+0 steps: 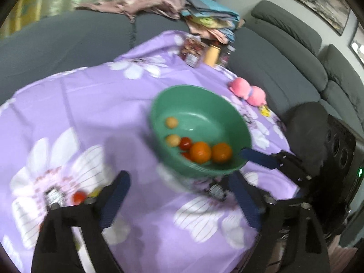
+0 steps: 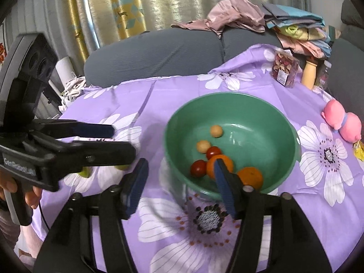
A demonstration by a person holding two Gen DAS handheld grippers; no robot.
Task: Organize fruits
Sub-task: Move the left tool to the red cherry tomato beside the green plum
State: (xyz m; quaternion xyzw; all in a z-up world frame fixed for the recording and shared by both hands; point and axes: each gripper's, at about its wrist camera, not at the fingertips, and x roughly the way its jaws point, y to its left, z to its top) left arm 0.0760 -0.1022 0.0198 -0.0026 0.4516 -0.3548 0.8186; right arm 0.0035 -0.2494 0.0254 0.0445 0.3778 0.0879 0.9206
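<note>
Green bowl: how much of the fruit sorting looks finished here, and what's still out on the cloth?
Done: the green bowl holds two oranges, two red tomatoes and two pale round fruits. In hand: nothing; the left tongs and right tongs are both open and empty. Left: a red tomato still lies on the purple cloth, with something yellowish beside it.

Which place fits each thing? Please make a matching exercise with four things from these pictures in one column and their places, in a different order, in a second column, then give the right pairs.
Things:
1. two oranges
2. pink plush toy
3. pile of folded clothes
4. clear packet of dried petals

Places:
A. on the grey sofa back
B. inside the green bowl
C. on the purple cloth, at its far edge beside a tan bottle
D. on the purple cloth, right of the bowl

Pairs: 1-B, 2-D, 3-A, 4-C
</note>
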